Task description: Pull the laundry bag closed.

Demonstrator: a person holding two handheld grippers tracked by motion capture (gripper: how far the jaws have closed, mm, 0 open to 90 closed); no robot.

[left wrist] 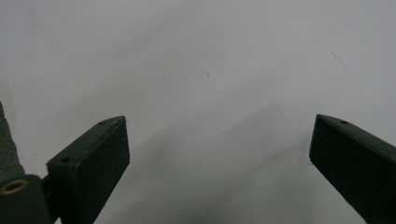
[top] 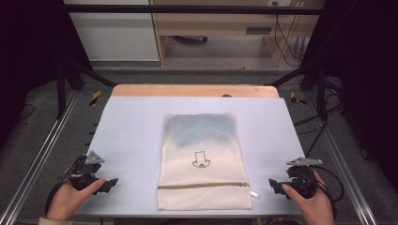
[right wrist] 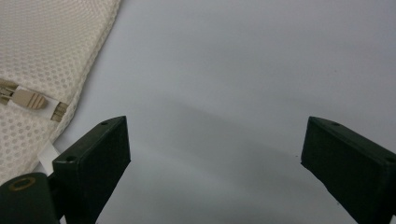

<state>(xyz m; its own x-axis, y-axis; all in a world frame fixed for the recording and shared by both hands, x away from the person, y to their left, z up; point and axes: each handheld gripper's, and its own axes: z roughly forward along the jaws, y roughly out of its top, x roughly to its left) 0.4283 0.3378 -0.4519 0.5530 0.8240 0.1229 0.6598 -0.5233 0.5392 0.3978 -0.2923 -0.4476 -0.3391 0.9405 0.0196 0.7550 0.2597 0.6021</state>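
pale blue-white table (top: 131,126) with a strip of wood along its far edge, set inside a dark metal frame, with grey floor around it and a light wooden cabinet in the background.

a cream mesh laundry bag (top: 202,159) lies flat in the middle of the table, its long side running away from the person. its far part looks bluish, perhaps from something inside, though the high view is too soft to be sure. a small black line drawing (top: 201,160) sits near its centre. a zipper (top: 204,185) crosses the bag near the near edge, and its pull (right wrist: 29,99) is at the bag's right end, beside a small white tag (top: 255,193) that sticks out past the edge.

the left gripper (top: 105,184) is held in the left hand (top: 70,199) at the near left corner of the table, well apart from the bag. its jaws stand wide apart over bare table, holding nothing.

the right gripper (top: 276,186) is held in the right hand (top: 312,204) at the near right corner, near the bag's zipper end but not touching it. its jaws are also spread wide and empty.
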